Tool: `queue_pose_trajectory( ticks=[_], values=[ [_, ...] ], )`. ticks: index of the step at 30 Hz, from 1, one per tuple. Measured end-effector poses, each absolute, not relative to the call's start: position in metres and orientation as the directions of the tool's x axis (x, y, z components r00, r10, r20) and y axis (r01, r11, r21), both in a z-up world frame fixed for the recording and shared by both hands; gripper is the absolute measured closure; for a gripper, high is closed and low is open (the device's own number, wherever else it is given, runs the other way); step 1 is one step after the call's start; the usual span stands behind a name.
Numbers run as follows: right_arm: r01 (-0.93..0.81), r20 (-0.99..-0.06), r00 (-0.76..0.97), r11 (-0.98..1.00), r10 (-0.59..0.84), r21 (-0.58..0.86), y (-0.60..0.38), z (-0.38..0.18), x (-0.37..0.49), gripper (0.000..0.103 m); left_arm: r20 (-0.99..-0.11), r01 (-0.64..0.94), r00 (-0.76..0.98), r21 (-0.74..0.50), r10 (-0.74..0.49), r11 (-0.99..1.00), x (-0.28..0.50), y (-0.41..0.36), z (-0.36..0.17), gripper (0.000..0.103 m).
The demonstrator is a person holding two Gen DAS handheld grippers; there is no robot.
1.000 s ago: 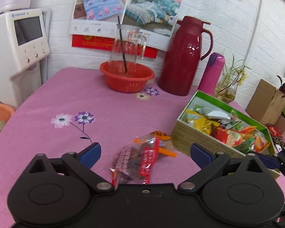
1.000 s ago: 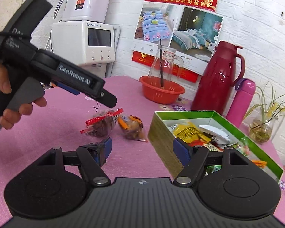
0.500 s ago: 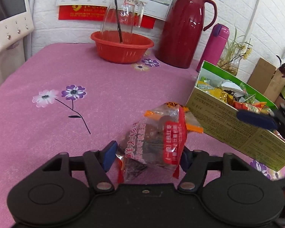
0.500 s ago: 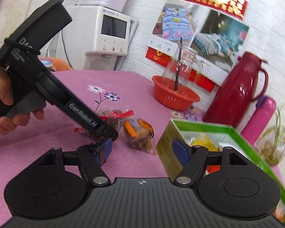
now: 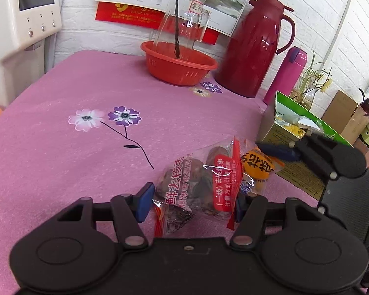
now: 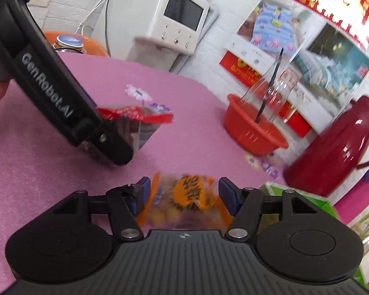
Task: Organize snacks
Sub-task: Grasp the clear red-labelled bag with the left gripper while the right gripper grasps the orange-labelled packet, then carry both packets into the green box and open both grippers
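Observation:
My left gripper point(image 5: 193, 202) is shut on a clear red-banded packet of brown dates point(image 5: 199, 186), which also shows in the right wrist view point(image 6: 135, 120). An orange snack packet point(image 5: 257, 166) lies just beyond it. In the right wrist view that orange packet point(image 6: 184, 200) sits between the fingers of my right gripper point(image 6: 183, 194), whose jaws stand open around it with gaps either side. The green snack box point(image 5: 297, 127), filled with packets, stands to the right; its corner shows in the right wrist view point(image 6: 275, 188).
A red basket point(image 5: 179, 66) holding a glass jar point(image 5: 182, 27), a red thermos jug point(image 5: 255, 46) and a pink bottle point(image 5: 285, 76) stand at the back of the pink tablecloth point(image 5: 61, 152). A white appliance point(image 5: 24, 12) is at the left edge. Cardboard boxes point(image 5: 344, 115) sit right.
My left gripper has closed on the date packet and lifted it. My right gripper has moved down and forward until its open fingers straddle the orange packet.

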State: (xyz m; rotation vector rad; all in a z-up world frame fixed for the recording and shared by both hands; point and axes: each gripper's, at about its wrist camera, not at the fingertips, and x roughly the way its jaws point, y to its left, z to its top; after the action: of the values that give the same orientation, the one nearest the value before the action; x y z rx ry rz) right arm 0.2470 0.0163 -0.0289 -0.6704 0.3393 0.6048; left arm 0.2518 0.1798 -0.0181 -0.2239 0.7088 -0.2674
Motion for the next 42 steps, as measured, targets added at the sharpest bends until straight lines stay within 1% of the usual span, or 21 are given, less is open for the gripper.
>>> queue_pose_trajectory(
  ticks=[6, 8, 9, 10, 11, 15, 20, 22, 25, 28, 32, 36, 37, 38, 39, 40, 41, 42],
  values=[
    [-0.614, -0.490, 0.771, 0.677, 0.406, -0.406, 0.009, -0.029, 0.256, 0.000, -0.613, 0.147, 0.725, -0.306, -0.313, 0.941, 0.251, 0.180, -0.017, 0.028],
    [-0.591, -0.503, 0.772, 0.730, 0.389, -0.342, 0.004, -0.029, 0.265, 0.002, -0.617, 0.136, 0.723, -0.315, -0.311, 0.939, 0.248, 0.180, -0.017, 0.028],
    [-0.572, -0.516, 0.773, 0.757, 0.369, -0.316, 0.002, -0.028, 0.268, 0.011, -0.619, 0.129, 0.722, -0.319, -0.310, 0.939, 0.247, 0.181, -0.017, 0.028],
    [-0.553, -0.527, 0.777, 0.773, 0.345, -0.310, 0.000, -0.028, 0.268, 0.030, -0.621, 0.124, 0.720, -0.321, -0.308, 0.939, 0.245, 0.181, -0.016, 0.028],
    [-0.548, -0.534, 0.773, 0.785, 0.343, -0.288, -0.004, -0.027, 0.266, 0.033, -0.623, 0.121, 0.720, -0.321, -0.306, 0.939, 0.243, 0.180, -0.015, 0.029],
    [-0.529, -0.525, 0.774, 0.817, 0.354, -0.229, -0.026, -0.025, 0.238, 0.034, -0.626, 0.132, 0.715, -0.315, -0.311, 0.940, 0.233, 0.174, -0.011, 0.030],
    [-0.544, -0.443, 0.775, 0.833, 0.451, -0.104, -0.068, -0.003, 0.186, 0.034, -0.579, 0.193, 0.726, -0.347, -0.372, 0.918, 0.225, 0.150, 0.011, 0.031],
    [-0.536, -0.402, 0.791, 0.840, 0.461, -0.091, -0.087, 0.010, 0.169, 0.034, -0.550, 0.231, 0.735, -0.348, -0.397, 0.909, 0.223, 0.136, 0.025, 0.031],
    [-0.492, -0.323, 0.840, 0.863, 0.436, -0.115, -0.116, 0.029, 0.150, 0.034, -0.504, 0.296, 0.742, -0.345, -0.442, 0.891, 0.225, 0.108, 0.047, 0.031],
    [-0.388, -0.260, 0.905, 0.903, 0.336, -0.183, -0.144, 0.042, 0.149, 0.033, -0.469, 0.344, 0.747, -0.334, -0.471, 0.878, 0.233, 0.077, 0.062, 0.031],
    [-0.234, -0.233, 0.956, 0.944, 0.179, -0.231, -0.178, 0.046, 0.167, 0.033, -0.439, 0.390, 0.743, -0.329, -0.506, 0.860, 0.252, 0.035, 0.071, 0.031],
    [-0.117, -0.217, 0.975, 0.943, 0.049, -0.313, -0.192, 0.031, 0.194, 0.032, -0.437, 0.407, 0.744, -0.303, -0.505, 0.862, 0.277, -0.006, 0.068, 0.030],
    [-0.106, -0.222, 0.974, 0.942, 0.035, -0.319, -0.194, 0.028, 0.200, 0.029, -0.441, 0.405, 0.745, -0.299, -0.501, 0.864, 0.283, -0.013, 0.066, 0.030],
    [-0.108, -0.233, 0.972, 0.943, 0.033, -0.316, -0.196, 0.023, 0.206, 0.020, -0.446, 0.401, 0.744, -0.298, -0.498, 0.866, 0.290, -0.020, 0.063, 0.029],
    [-0.121, -0.251, 0.967, 0.943, 0.041, -0.310, -0.196, 0.018, 0.211, 0.016, -0.453, 0.400, 0.739, -0.300, -0.498, 0.866, 0.297, -0.025, 0.058, 0.027],
    [-0.144, -0.272, 0.961, 0.943, 0.060, -0.299, -0.196, 0.013, 0.215, 0.006, -0.464, 0.397, 0.733, -0.302, -0.497, 0.867, 0.304, -0.029, 0.054, 0.021],
    [-0.165, -0.286, 0.955, 0.943, 0.080, -0.288, -0.196, 0.010, 0.218, 0.000, -0.471, 0.388, 0.731, -0.308, -0.493, 0.869, 0.308, -0.030, 0.049, 0.001],
    [-0.176, -0.289, 0.953, 0.944, 0.092, -0.280, -0.196, 0.006, 0.219, 0.000, -0.475, 0.369, 0.737, -0.313, -0.481, 0.875, 0.310, -0.031, 0.045, 0.000]
  ],
)
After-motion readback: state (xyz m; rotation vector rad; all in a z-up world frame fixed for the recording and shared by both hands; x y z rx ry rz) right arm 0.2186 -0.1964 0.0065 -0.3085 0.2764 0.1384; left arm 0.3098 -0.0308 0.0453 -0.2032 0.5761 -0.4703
